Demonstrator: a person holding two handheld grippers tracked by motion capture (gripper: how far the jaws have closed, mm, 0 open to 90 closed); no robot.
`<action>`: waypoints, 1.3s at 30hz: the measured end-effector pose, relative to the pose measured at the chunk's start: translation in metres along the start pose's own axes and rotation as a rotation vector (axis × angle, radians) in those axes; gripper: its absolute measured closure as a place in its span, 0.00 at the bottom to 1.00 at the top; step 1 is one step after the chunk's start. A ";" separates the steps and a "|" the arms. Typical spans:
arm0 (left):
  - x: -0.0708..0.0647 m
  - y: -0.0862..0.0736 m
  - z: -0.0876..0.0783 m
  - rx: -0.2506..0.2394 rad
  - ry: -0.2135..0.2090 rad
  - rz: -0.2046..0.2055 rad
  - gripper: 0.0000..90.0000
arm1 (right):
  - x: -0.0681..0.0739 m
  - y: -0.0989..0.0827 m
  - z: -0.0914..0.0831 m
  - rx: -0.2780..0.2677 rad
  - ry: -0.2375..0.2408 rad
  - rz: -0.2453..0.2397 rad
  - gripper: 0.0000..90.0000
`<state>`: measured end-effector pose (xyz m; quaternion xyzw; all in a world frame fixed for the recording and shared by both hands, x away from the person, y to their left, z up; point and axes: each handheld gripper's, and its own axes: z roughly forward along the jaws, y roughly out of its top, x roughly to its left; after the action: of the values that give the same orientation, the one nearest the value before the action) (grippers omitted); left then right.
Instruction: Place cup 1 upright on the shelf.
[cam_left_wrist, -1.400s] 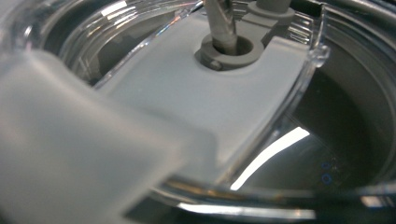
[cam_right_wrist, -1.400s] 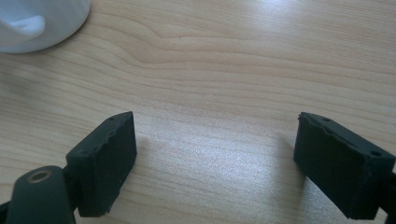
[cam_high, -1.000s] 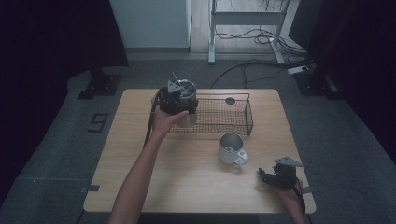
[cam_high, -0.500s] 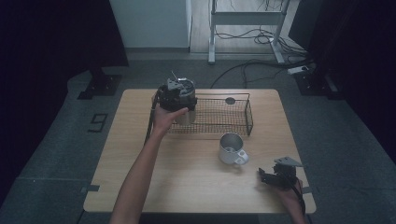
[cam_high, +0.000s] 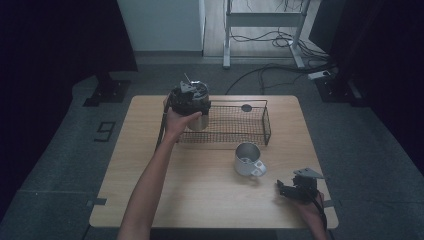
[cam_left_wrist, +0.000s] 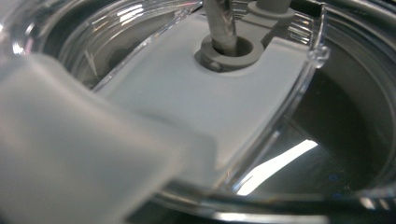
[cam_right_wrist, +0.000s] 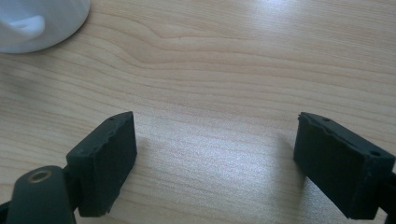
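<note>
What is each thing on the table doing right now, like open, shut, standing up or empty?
Metal tumbler with clear lid: upright, lid on, carried by the left gripper at the left end of the basket.
Left gripper: on top of the tumbler.
Black wire basket: flat on the table.
Silver mug with white handle: upright, mouth open.
Right gripper: open, nothing between its jaws.

Pretty dim room: a light wooden table (cam_high: 200, 200) sat on grey speckled floor (cam_high: 60, 165), black curtains (cam_high: 50, 45) left, cables (cam_high: 270, 75) trailing behind.
</note>
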<state>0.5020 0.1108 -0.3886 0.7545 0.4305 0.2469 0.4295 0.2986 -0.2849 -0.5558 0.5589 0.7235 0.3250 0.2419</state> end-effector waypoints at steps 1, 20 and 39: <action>0.001 0.000 0.001 0.001 -0.006 -0.005 0.05 | 0.000 0.000 0.000 0.000 0.000 0.000 0.14; 0.013 -0.009 0.022 0.025 0.010 -0.035 0.05 | 0.000 0.000 0.000 0.000 0.000 0.000 0.14; 0.005 -0.017 0.040 0.063 0.015 -0.024 0.05 | 0.000 0.000 0.000 0.000 0.000 0.000 0.14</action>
<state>0.5271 0.1018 -0.4239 0.7604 0.4505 0.2337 0.4053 0.2986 -0.2849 -0.5558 0.5591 0.7234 0.3250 0.2419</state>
